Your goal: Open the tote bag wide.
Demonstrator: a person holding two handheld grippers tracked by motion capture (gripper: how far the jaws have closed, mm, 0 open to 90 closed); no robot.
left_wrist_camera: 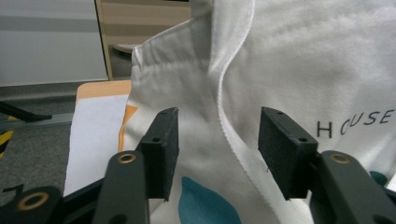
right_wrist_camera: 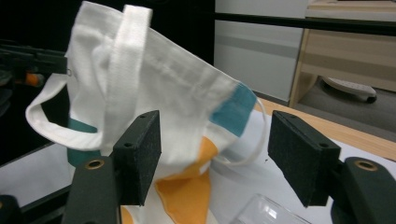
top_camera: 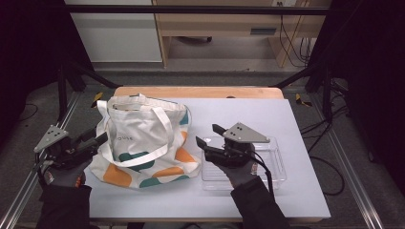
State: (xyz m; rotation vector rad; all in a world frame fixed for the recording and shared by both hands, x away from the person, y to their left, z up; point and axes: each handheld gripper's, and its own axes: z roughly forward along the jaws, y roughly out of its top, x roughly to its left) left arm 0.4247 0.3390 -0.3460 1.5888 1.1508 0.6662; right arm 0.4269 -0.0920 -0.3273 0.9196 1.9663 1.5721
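A white tote bag [top_camera: 143, 143] with orange and teal patches stands slumped on the left half of the table; its handles [top_camera: 160, 125] loop over its front. My left gripper [top_camera: 98, 138] is open at the bag's left side, and in the left gripper view its jaws straddle a fold and seam of the bag's cloth [left_wrist_camera: 224, 116] without closing on it. My right gripper [top_camera: 208, 135] is open above a clear plastic box [top_camera: 272, 164], pointing left toward the bag [right_wrist_camera: 154, 98]. Nothing is between its pads [right_wrist_camera: 140, 154].
The table has a white mat [top_camera: 267, 114] over a wooden top [top_camera: 200, 91]. Black frame bars [top_camera: 315, 71] flank both sides. Beyond the table stand a white cabinet [top_camera: 119, 33] and a wooden desk [top_camera: 229, 24] with cables.
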